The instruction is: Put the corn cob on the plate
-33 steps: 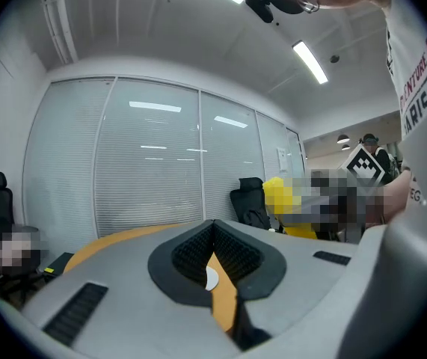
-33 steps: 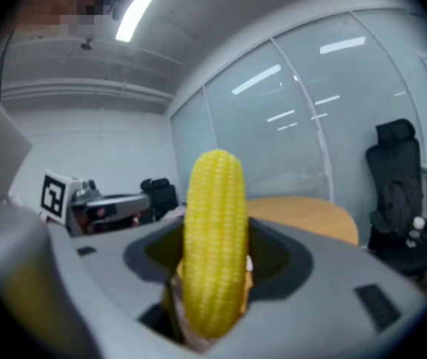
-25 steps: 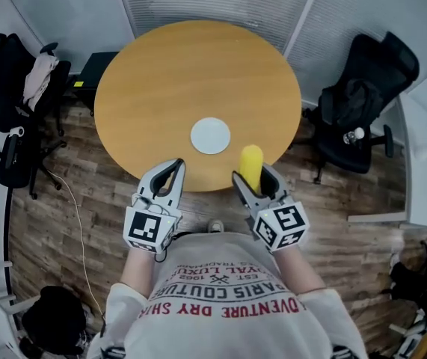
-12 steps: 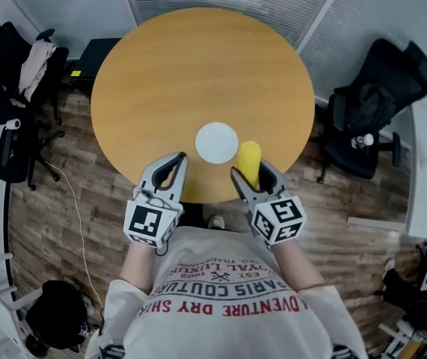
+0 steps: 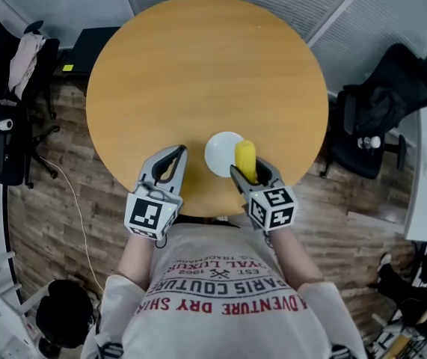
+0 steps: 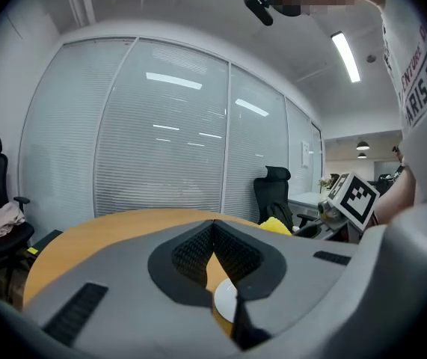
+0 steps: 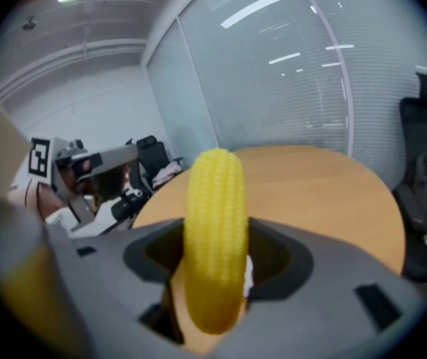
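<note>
**Corn cob held over the plate edge, right gripper clamping**

1. Right gripper [image 5: 248, 172]: the jaws are pinching the corn cob [image 5: 245, 158] by its lower half. In the right gripper view the cob [image 7: 214, 230] is standing upright in the middle of the frame between the two grey jaws of this gripper [image 7: 213, 264], and its rounded top is rising well above them.

2. Corn cob position: in the head view the cob is lying just below the frame centre and is overlapping the right edge of the white plate [image 5: 217, 154]. The views are not showing whether the cob is touching the plate.

3. Left gripper [image 5: 174, 155]: the jaws are pressing together at their tips with nothing between them, as the left gripper view [image 6: 213, 226] is showing. This gripper is hovering at the lower left of the plate, near the table rim. Through the gap under the tips, a slice of the plate [image 6: 224, 299] is showing, and the yellow cob [image 6: 277, 225] is appearing to the right of frame centre.

4. Work surface: the round wooden table [image 5: 198, 73] is filling the upper middle of the head view. The plate is sitting near its lower edge.

5. Surroundings: black office chairs are standing at the right [image 5: 392, 103] and at the upper left [image 5: 4, 66] of the frame, on a wood-plank floor [image 5: 48, 200].
</note>
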### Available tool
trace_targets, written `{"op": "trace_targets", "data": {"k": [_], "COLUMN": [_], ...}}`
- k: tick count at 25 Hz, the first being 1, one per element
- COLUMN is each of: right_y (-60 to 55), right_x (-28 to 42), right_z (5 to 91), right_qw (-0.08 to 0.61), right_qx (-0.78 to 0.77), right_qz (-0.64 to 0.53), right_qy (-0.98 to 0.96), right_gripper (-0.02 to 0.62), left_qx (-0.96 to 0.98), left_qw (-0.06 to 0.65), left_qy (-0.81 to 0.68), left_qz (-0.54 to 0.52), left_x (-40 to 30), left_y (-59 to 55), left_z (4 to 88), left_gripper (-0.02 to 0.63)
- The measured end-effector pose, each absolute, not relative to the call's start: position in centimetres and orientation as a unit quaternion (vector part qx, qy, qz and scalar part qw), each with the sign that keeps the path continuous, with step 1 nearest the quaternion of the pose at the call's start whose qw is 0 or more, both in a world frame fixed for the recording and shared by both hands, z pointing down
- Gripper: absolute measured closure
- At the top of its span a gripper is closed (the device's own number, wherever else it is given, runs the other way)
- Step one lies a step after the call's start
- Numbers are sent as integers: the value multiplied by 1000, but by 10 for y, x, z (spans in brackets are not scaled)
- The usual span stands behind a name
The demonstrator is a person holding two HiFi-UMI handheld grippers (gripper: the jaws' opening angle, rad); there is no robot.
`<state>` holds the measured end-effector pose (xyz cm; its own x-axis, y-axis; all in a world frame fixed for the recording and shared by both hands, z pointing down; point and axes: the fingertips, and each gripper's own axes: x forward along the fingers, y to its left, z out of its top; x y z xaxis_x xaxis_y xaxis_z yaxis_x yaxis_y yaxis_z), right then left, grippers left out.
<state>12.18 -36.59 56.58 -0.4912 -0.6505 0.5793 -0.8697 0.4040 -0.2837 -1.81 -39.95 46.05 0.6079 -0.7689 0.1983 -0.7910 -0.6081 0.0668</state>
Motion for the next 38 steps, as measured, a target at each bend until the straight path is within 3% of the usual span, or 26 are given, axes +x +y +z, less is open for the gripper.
{"op": "trace_targets", "data": {"k": [16, 34, 38], "right_y": [-393, -398, -399], "right_x": [107, 98, 96], "right_z": [693, 719, 714], "right_qw": [312, 356, 328], "right_qx": [425, 420, 434], "right_qz": [367, 369, 393], "right_qy": [-767, -748, -741], "right_gripper": [328, 328, 328], "left_qx": [885, 870, 874], "left_qw": [137, 143, 131], "left_qy": [-435, -462, -458], "left_qz": [93, 91, 95], "left_x": [-28, -46, -45], "left_y": [-422, -428, -424], "left_z": [519, 526, 525], "left_gripper": [572, 572, 572]}}
